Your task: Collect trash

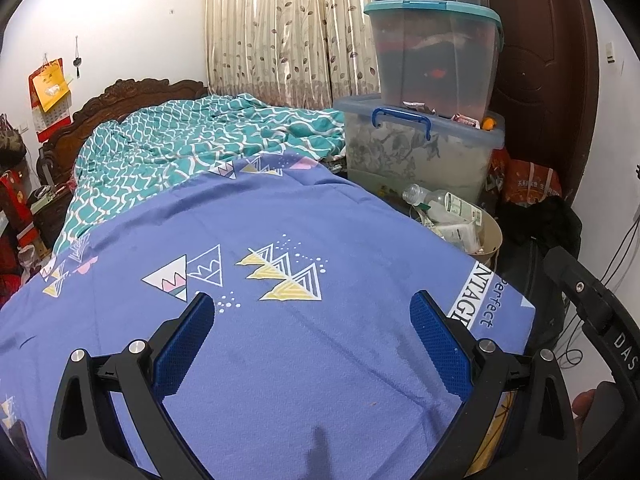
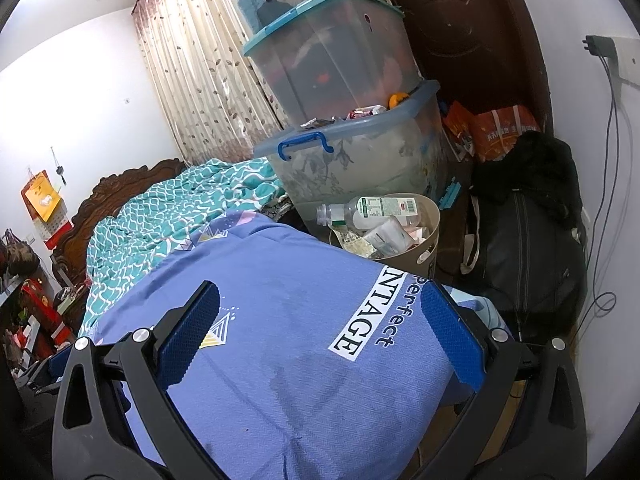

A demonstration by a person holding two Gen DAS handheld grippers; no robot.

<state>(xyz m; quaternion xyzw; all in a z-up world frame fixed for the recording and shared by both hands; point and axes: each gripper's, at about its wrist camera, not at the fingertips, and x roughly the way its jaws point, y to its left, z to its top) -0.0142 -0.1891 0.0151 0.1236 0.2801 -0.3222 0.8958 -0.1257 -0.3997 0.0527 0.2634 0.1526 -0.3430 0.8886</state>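
Note:
A beige waste bin (image 2: 430, 236) stands on the floor at the bed's far right corner, filled with trash: a clear plastic bottle (image 2: 372, 208) lies on top of white packets. The bin also shows in the left wrist view (image 1: 491, 236) with the bottle (image 1: 440, 202). My left gripper (image 1: 312, 322) is open and empty above the blue bedsheet (image 1: 280, 220). My right gripper (image 2: 320, 312) is open and empty above the sheet's corner (image 2: 288, 280), near the bin. No loose trash shows on the sheet.
Stacked clear storage boxes (image 2: 344, 80) stand behind the bin, with wrappers on the lowest lid (image 2: 360, 114). A teal quilt (image 1: 200, 140) lies at the bed's head. A black bag (image 2: 528, 248) and an orange bag (image 2: 504, 128) sit by the brown door. Cables hang at right.

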